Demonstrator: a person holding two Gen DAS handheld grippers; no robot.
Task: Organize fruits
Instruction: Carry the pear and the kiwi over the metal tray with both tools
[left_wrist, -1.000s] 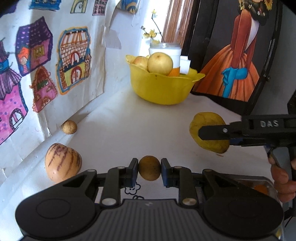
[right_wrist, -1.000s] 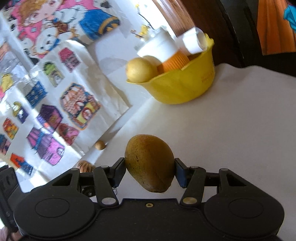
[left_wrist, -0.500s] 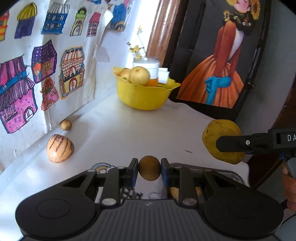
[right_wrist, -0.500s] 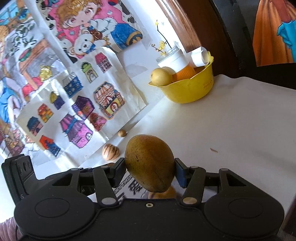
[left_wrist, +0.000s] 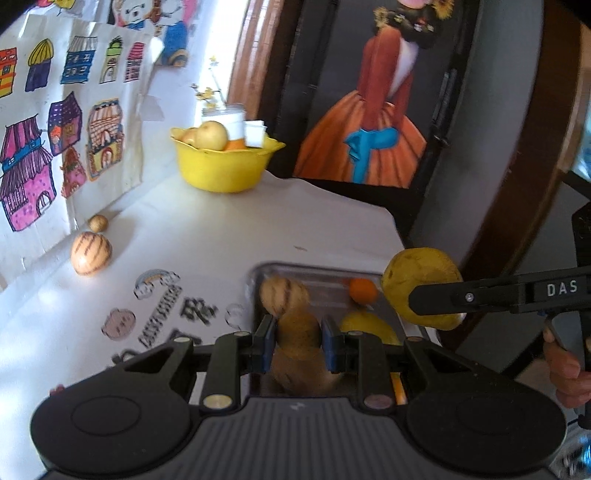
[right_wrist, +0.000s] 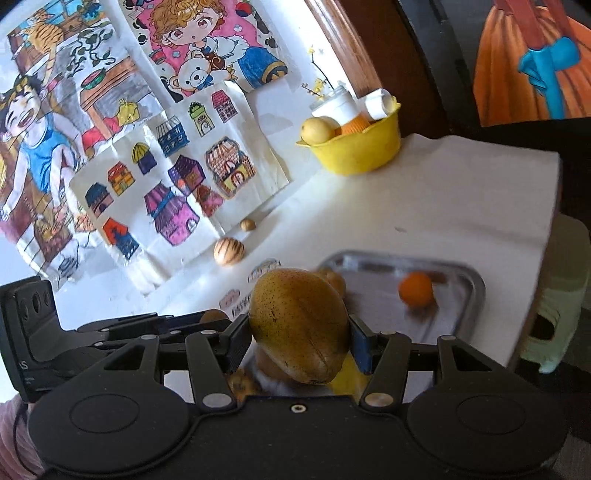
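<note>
Part done. Tray (right_wrist: 476, 284) holding an orange (right_wrist: 415, 288) and others. Left tool (left_wrist: 298, 338) clamped on kiwi (left_wrist: 297, 328), right tool (right_wrist: 297, 347) on mango (right_wrist: 297, 325). Two fruits (left_wrist: 91, 253) left on desk (left_wrist: 221, 229).

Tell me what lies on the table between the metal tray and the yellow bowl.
Nothing but bare white table lies between the metal tray and the yellow bowl, apart from a small dark speck. The right wrist view shows this best.

Glossy metal tray (right_wrist: 469, 284), yellow plastic bowl (left_wrist: 221, 170), matt white tablecloth (left_wrist: 207, 236)
</note>
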